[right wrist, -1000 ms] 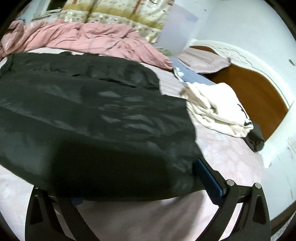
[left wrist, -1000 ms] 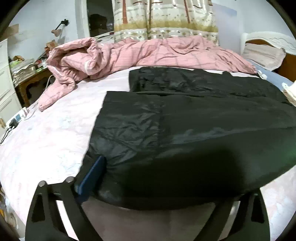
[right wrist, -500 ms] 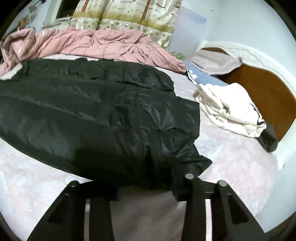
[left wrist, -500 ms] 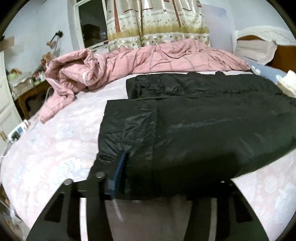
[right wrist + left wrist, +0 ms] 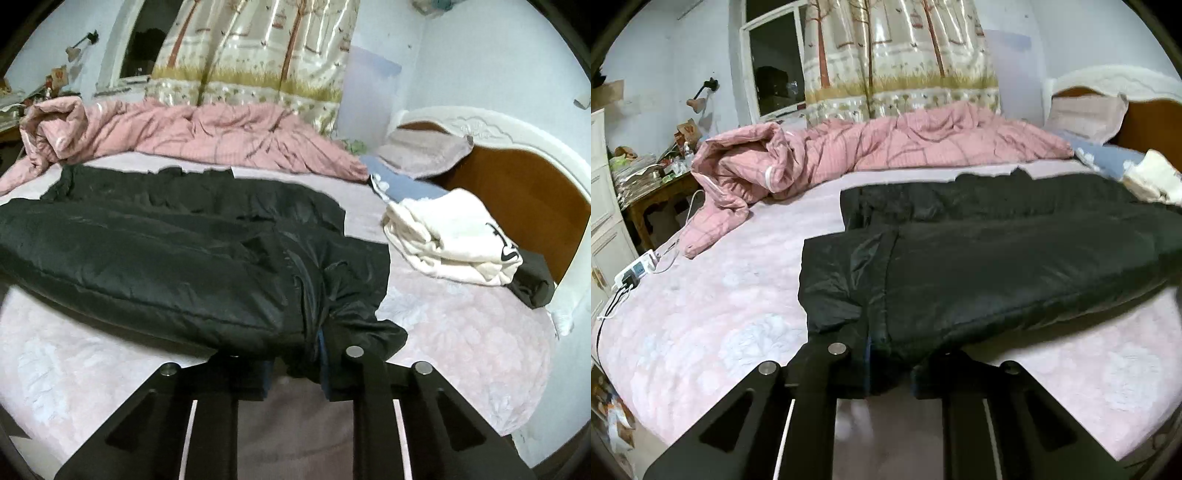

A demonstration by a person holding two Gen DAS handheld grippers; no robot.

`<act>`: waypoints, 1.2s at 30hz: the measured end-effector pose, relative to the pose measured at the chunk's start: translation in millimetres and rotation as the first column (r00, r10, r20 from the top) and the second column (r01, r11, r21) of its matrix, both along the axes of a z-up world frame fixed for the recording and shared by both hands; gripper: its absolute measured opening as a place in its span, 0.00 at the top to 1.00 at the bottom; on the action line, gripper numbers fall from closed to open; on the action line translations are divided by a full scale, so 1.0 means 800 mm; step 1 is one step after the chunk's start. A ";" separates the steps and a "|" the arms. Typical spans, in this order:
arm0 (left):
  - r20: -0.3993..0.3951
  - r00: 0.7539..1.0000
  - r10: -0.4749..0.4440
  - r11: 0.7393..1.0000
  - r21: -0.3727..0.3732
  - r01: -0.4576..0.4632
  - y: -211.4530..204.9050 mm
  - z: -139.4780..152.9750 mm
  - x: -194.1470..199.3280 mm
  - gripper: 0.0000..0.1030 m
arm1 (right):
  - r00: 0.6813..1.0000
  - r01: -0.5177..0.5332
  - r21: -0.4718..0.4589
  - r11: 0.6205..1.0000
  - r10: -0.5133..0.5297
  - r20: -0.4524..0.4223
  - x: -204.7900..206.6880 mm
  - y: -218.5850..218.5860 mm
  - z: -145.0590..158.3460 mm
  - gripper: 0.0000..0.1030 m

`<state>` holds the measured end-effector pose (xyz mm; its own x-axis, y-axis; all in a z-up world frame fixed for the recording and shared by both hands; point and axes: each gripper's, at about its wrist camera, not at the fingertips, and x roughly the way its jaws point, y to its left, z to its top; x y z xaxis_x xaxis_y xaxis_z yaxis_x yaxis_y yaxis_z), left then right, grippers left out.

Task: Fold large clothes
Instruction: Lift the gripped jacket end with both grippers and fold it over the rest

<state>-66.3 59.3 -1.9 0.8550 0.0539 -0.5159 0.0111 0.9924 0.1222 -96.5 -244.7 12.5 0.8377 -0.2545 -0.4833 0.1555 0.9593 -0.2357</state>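
Note:
A large black padded jacket (image 5: 997, 266) lies across the pink bed (image 5: 713, 314), its near edge raised off the sheet. My left gripper (image 5: 888, 373) pinches the jacket's near left corner, its jaws still closing with the black fabric bunched between them. In the right wrist view the same jacket (image 5: 166, 258) runs off to the left, and my right gripper (image 5: 295, 373) pinches its near right corner, jaws likewise closing on bunched fabric. The far part of the jacket stays flat on the bed.
A crumpled pink quilt (image 5: 886, 147) is heaped along the far side. A folded white garment (image 5: 454, 240) and a dark bundle (image 5: 535, 284) lie by the wooden headboard (image 5: 517, 192). A power strip with cables (image 5: 631, 275) sits at the left bed edge beside a cluttered side table (image 5: 650, 177).
Both grippers have gone from wide apart to pinched on the jacket's near corners. Both have risen and pulled back, lifting the near edge off the bed.

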 end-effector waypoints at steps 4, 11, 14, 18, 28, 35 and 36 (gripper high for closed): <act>-0.007 1.000 0.005 0.998 -0.067 -0.005 0.011 0.012 -0.032 0.87 | 0.999 -0.025 -0.006 1.000 0.025 0.048 -0.032 0.005 0.012 0.84; -0.016 1.000 0.026 0.995 -0.099 -0.027 0.017 0.025 -0.064 0.88 | 0.996 -0.054 -0.016 0.998 0.055 0.070 -0.079 0.015 0.023 0.84; -0.004 0.999 0.038 0.999 -0.028 -0.038 0.006 0.033 -0.068 0.88 | 0.995 -0.051 -0.004 0.999 0.051 0.080 -0.080 0.014 0.035 0.84; -0.007 0.999 0.034 0.998 -0.044 -0.034 0.006 0.046 -0.054 0.88 | 0.995 -0.052 -0.002 0.999 0.052 0.085 -0.068 0.009 0.042 0.84; 0.015 1.000 0.005 1.000 0.018 -0.005 -0.010 0.098 0.026 0.88 | 0.991 -0.061 -0.048 0.997 0.066 0.120 0.015 0.014 0.101 0.85; -0.020 1.000 -0.010 1.000 0.024 0.011 -0.020 0.109 0.121 0.88 | 0.995 -0.043 -0.011 0.999 0.044 0.088 0.125 0.002 0.114 0.85; -0.029 1.000 -0.009 1.000 0.025 0.010 -0.021 0.107 0.135 0.88 | 0.996 -0.045 -0.003 0.999 0.045 0.077 0.141 -0.001 0.113 0.85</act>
<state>41.5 42.6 83.8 0.8403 0.0593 -0.5389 0.0244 0.9888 0.1469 16.6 -245.2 103.1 0.8831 -0.2163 -0.4163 0.1303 0.9655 -0.2254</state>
